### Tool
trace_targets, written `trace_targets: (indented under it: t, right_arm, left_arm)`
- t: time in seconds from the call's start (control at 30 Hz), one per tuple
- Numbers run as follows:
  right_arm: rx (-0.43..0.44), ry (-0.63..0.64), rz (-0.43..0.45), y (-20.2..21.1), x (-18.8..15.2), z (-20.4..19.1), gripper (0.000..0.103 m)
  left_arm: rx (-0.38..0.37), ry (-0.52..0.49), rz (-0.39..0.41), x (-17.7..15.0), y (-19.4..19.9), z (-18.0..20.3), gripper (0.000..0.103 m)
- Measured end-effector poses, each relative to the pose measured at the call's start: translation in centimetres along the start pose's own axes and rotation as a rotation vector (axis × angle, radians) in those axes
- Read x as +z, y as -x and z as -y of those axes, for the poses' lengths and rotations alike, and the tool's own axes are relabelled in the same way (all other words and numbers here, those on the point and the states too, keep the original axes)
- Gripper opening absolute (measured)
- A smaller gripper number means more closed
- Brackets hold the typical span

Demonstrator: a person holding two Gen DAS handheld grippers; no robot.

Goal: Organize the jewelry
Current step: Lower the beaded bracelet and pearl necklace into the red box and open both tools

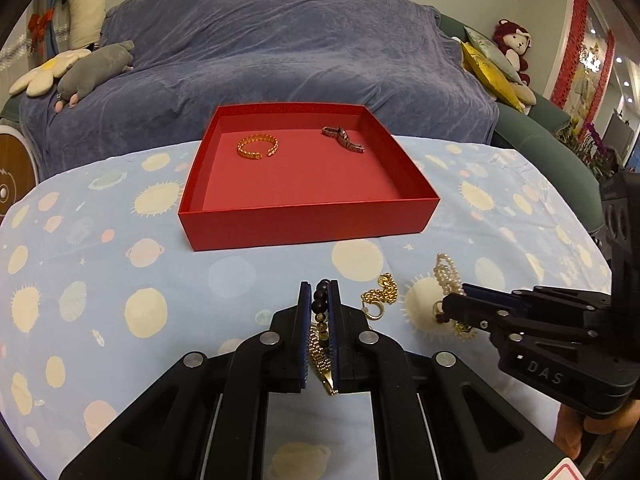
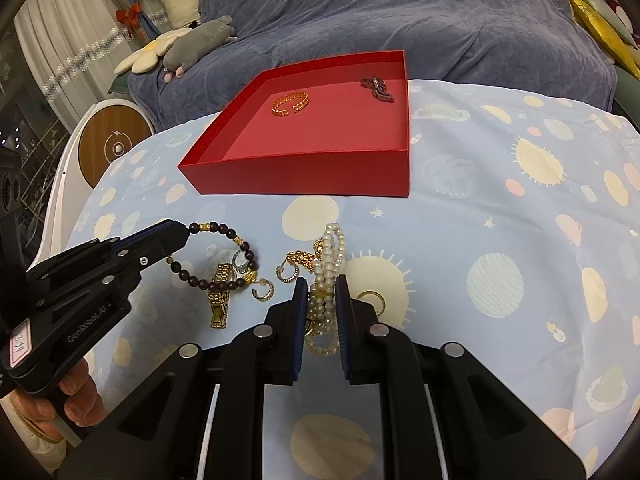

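Jewelry: 2 bracelets (image 1: 257,147) in red box (image 1: 308,222), 2 gripped.

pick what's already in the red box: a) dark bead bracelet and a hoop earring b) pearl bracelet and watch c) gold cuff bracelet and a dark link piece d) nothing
c: a gold cuff bracelet and a dark link piece lie on the floor of the red box.

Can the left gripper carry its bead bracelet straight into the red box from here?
Probably yes. The left gripper is shut on the bead bracelet, and the cloth between it and the red box looks bare. The box is open-topped with low walls. The bracelet lies among the gold watch and rings, which might snag.
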State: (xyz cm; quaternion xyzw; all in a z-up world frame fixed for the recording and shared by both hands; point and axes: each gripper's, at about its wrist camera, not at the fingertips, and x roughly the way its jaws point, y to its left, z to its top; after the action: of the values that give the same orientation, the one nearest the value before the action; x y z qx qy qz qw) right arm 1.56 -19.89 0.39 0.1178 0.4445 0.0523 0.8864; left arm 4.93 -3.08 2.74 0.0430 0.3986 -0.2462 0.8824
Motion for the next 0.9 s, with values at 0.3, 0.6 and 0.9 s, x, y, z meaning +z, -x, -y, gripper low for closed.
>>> trace_targets:
  t: [0.3, 0.6, 0.9]
  right_arm:
    - [0.042, 0.031, 0.045, 2.3, 1.1, -1.5, 0.013]
    - [0.035, 0.053, 0.189, 5.5, 10.4, -1.2, 0.013]
    - [0.001, 0.021, 0.168, -1.9, 16.7, 1.1, 0.013]
  left_arm:
    - [-0.016, 0.012, 0.082, 2.6, 4.8, -0.8, 0.005]
    - [-0.001, -0.03, 0.194, 11.2, 6.1, -1.0, 0.005]
    - [-0.016, 0.056, 0.172, 16.3, -2.2, -2.9, 0.005]
